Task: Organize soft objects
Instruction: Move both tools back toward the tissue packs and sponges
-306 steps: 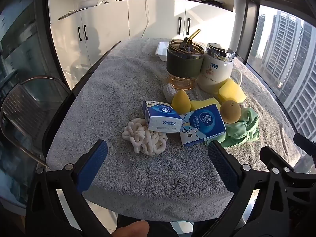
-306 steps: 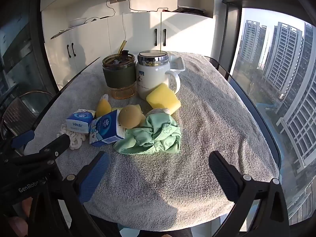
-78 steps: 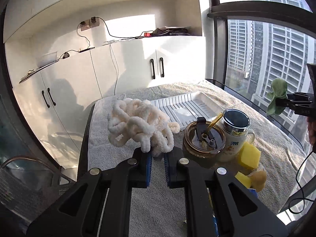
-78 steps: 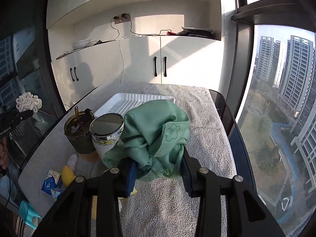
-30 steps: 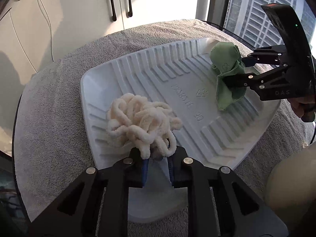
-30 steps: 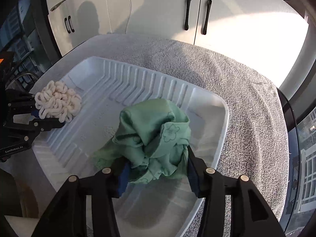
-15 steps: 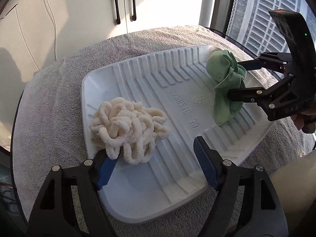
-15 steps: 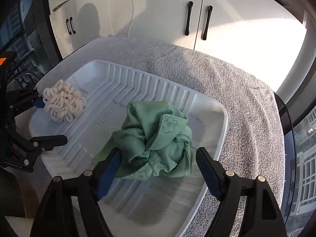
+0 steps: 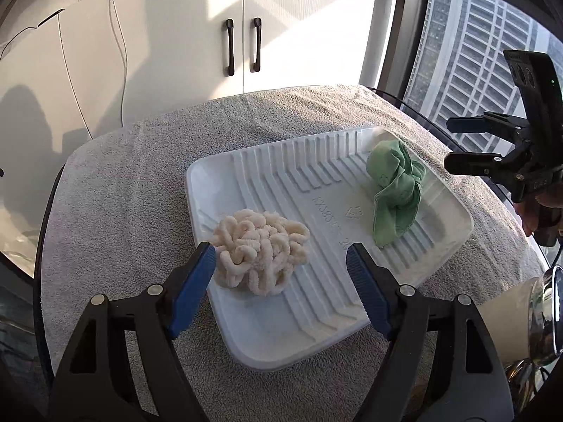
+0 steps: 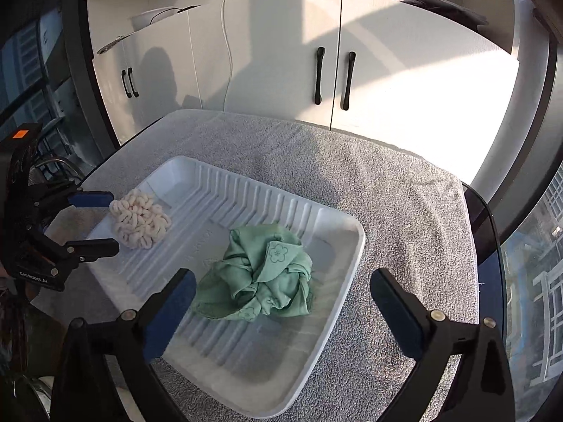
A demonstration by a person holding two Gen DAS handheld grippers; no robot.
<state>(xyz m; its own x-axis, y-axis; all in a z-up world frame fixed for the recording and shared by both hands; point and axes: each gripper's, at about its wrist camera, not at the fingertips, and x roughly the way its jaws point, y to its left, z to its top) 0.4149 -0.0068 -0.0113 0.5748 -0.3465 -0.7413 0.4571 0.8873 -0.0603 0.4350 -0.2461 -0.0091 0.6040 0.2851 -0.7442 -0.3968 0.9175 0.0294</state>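
Observation:
A white ribbed tray (image 9: 316, 334) lies on the towel-covered table. On its near left part rests a cream bundle of chunky yarn (image 9: 262, 253). My left gripper (image 9: 279, 251) stands open just behind it, blue pads either side and off it. A crumpled green cloth (image 10: 260, 281) lies in the tray's (image 10: 246, 362) right half. My right gripper (image 10: 281, 281) hovers over it; its jaws are opening wide and the pads do not touch the cloth. Each gripper shows in the other's view: the right gripper (image 9: 452, 143), the left gripper (image 10: 112, 222) by the yarn (image 10: 139, 223).
A grey towel (image 9: 123, 193) covers the dark glass table (image 10: 489, 218). White cupboards (image 9: 242, 45) stand behind, tall windows to the right. A cream mug with a chrome lid (image 9: 520, 316) sits at the lower right of the left wrist view.
Both grippers let go: the left released the yarn, the right the green cloth, into the tray. Both have since lifted and drawn back, and the right jaws have spread wider.

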